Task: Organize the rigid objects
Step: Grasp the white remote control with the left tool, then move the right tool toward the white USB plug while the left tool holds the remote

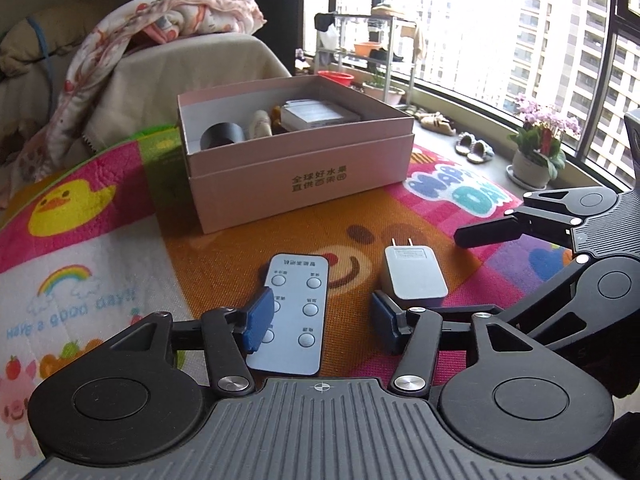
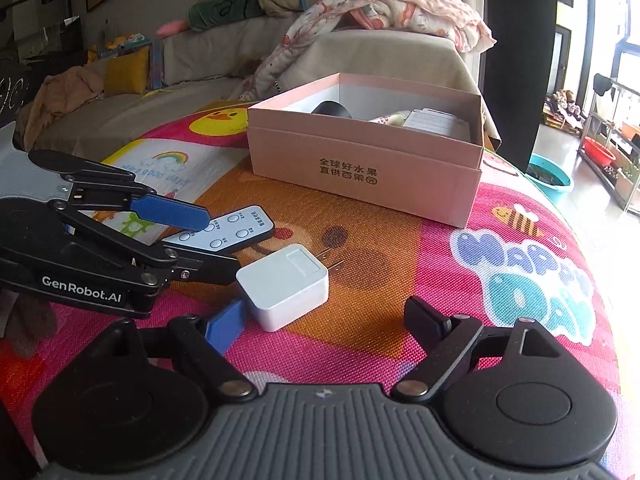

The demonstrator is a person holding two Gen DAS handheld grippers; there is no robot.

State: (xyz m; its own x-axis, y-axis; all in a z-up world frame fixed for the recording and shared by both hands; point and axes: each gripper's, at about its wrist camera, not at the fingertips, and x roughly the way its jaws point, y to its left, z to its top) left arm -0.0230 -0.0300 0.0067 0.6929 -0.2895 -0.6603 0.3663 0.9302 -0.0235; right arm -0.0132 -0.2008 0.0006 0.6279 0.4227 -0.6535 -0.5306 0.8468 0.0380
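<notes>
A grey remote [image 1: 294, 312] with round buttons lies flat on the play mat between the blue pads of my left gripper [image 1: 320, 320]. Its jaws stand open, and neither pad presses on the remote. A white plug charger [image 1: 414, 280] lies just right of the remote, prongs pointing away. In the right wrist view the charger [image 2: 284, 284] sits close to the left pad of my open right gripper [image 2: 326, 324], which holds nothing. My left gripper [image 2: 200, 240] straddles the remote [image 2: 224, 230] there. The open pink box [image 1: 300, 168] stands behind them.
The box [image 2: 360, 160] holds a black cylinder [image 1: 222, 136], a white carton [image 1: 316, 114] and other small items. A sofa with a blanket [image 1: 160, 32] is behind it. A flower pot [image 1: 532, 160] and slippers [image 1: 474, 148] sit by the window, and a teal basin [image 2: 550, 178] on the floor.
</notes>
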